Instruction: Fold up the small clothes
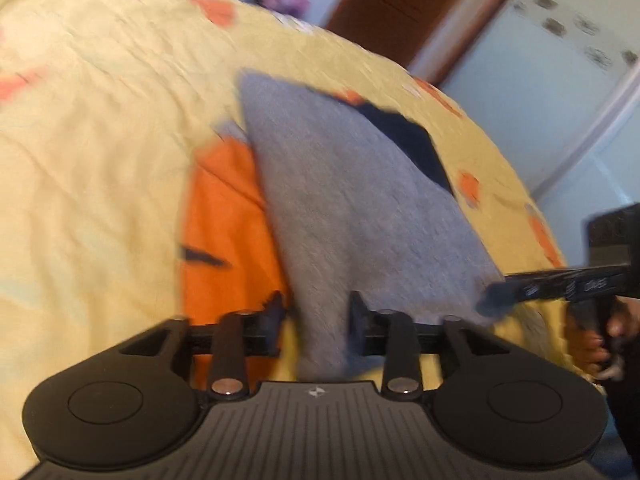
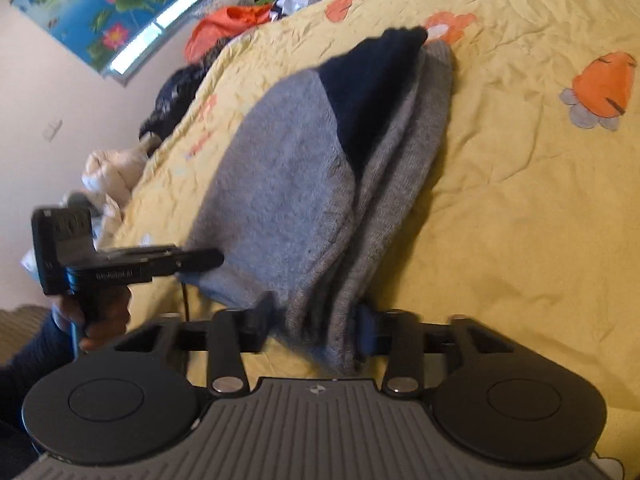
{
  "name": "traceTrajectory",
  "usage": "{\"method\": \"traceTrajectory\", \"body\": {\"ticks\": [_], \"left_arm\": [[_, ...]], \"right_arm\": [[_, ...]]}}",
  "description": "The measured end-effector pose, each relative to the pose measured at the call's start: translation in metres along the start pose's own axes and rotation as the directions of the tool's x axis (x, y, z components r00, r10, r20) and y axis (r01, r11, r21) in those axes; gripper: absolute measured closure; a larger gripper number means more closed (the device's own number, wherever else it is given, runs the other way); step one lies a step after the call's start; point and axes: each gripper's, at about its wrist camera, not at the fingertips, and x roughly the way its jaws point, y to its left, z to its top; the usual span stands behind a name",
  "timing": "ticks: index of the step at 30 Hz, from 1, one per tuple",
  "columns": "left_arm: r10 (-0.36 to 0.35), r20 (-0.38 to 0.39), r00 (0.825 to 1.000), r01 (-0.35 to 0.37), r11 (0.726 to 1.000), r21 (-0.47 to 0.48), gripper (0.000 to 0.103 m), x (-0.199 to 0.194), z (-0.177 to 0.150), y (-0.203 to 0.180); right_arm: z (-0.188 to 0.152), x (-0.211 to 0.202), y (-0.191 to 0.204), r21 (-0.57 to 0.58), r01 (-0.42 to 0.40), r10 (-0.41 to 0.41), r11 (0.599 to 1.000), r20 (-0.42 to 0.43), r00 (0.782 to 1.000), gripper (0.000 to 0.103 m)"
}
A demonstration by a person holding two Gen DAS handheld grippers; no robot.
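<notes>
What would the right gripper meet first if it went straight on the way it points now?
Most likely the grey garment: its near end already lies between the right gripper fingers, which look open.

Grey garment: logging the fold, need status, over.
Left gripper and right gripper: jaws apart, cloth between. Grey garment folded on yellow bedspread. Nothing in the way.

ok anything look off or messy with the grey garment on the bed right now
The grey garment is folded unevenly: its layers fan apart rather than stacking flush, and a dark navy part pokes out at the far end. Loose clothes are heaped along the yellow bedspread edge.
</notes>
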Motion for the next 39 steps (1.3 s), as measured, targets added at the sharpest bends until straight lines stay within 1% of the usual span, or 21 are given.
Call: {"method": "traceTrajectory", "body": {"ticks": [1,2,4,5,9,11,12,13,14,16,18,20,24,25,26,28,29,30,34,37,39], "left_arm": [[0.069,0.074,0.995,-0.072,0.996,0.042,0.039,-0.010,0.006,-0.008],[0.136,0.180,0.974,-0.157,0.982,0.105,0.024,-0.020,0.012,-0.021],[0.191,0.333,0.923,-0.270,0.940,0.210,0.019,-0.023,0.022,-0.046],[0.190,0.359,0.914,-0.291,0.924,0.250,0.019,-0.016,0.027,-0.057],[0.126,0.306,0.944,-0.228,0.918,0.325,0.019,0.038,0.034,-0.087],[0.177,0.239,0.955,-0.250,0.912,0.326,0.019,0.073,0.032,-0.090],[0.203,0.247,0.948,-0.279,0.902,0.329,0.018,0.084,0.029,-0.091],[0.211,0.276,0.938,-0.302,0.887,0.348,0.016,0.090,0.024,-0.095],[0.214,0.278,0.937,-0.307,0.884,0.353,0.016,0.093,0.023,-0.097],[0.195,0.268,0.943,-0.285,0.892,0.351,0.016,0.093,0.025,-0.097],[0.167,0.257,0.952,-0.255,0.895,0.367,0.016,0.092,0.023,-0.094],[0.167,0.255,0.952,-0.255,0.894,0.369,0.013,0.095,0.023,-0.092],[0.170,0.261,0.950,-0.261,0.890,0.374,0.011,0.094,0.021,-0.093],[0.170,0.261,0.950,-0.262,0.891,0.371,0.010,0.093,0.021,-0.094],[0.170,0.262,0.950,-0.261,0.893,0.366,0.010,0.093,0.020,-0.094],[0.168,0.264,0.950,-0.260,0.893,0.367,0.010,0.093,0.020,-0.094],[0.168,0.266,0.949,-0.261,0.893,0.367,0.008,0.094,0.020,-0.094],[0.168,0.265,0.950,-0.260,0.892,0.369,0.008,0.094,0.020,-0.094],[0.173,0.259,0.950,-0.263,0.890,0.373,0.005,0.097,0.021,-0.097],[0.163,0.264,0.951,-0.258,0.889,0.379,0.005,0.097,0.020,-0.096],[0.142,0.268,0.953,-0.240,0.892,0.384,0.005,0.093,0.019,-0.094]], "right_arm": [[0.006,-0.010,-0.002,0.025,0.015,-0.016,1.000,0.049,0.999,0.042],[0.013,-0.020,-0.005,0.041,0.022,-0.027,0.999,0.116,0.993,0.040],[0.035,-0.034,-0.013,0.063,0.009,-0.023,0.998,0.235,0.972,0.039],[0.049,-0.037,-0.017,0.084,0.021,-0.044,0.996,0.280,0.959,0.039],[0.105,-0.005,-0.033,0.125,0.113,-0.146,0.986,0.297,0.943,0.040],[0.123,0.021,-0.031,0.115,0.168,-0.193,0.979,0.257,0.947,0.046],[0.127,0.034,-0.027,0.104,0.190,-0.210,0.976,0.240,0.948,0.051],[0.132,0.049,-0.023,0.090,0.199,-0.215,0.976,0.229,0.949,0.077],[0.134,0.055,-0.021,0.063,0.212,-0.221,0.975,0.215,0.951,0.088],[0.133,0.054,-0.020,-0.028,0.271,-0.258,0.962,0.225,0.940,0.090],[0.142,0.053,-0.054,0.068,0.236,-0.245,0.969,0.209,0.947,0.096],[0.141,0.049,-0.075,0.159,0.144,-0.178,0.977,0.226,0.958,0.096],[0.135,0.053,-0.047,0.060,0.250,-0.257,0.966,0.220,0.941,0.087],[0.138,0.051,-0.042,0.062,0.267,-0.274,0.962,0.220,0.936,0.074],[0.139,0.045,-0.036,0.072,0.304,-0.312,0.950,0.239,0.919,0.058],[0.137,0.029,-0.017,0.072,0.396,-0.393,0.915,0.375,0.839,0.057],[0.135,0.023,-0.005,0.043,0.414,-0.389,0.909,0.444,0.807,0.057],[0.135,0.021,0.006,0.014,0.410,-0.366,0.912,0.478,0.798,0.057],[0.134,0.050,0.038,-0.143,0.345,-0.271,0.928,0.378,0.885,0.058],[0.133,0.097,0.026,-0.177,0.417,-0.373,0.892,0.234,0.898,0.057],[0.129,0.097,-0.001,-0.153,0.375,-0.319,0.915,0.297,0.900,0.056]]}}
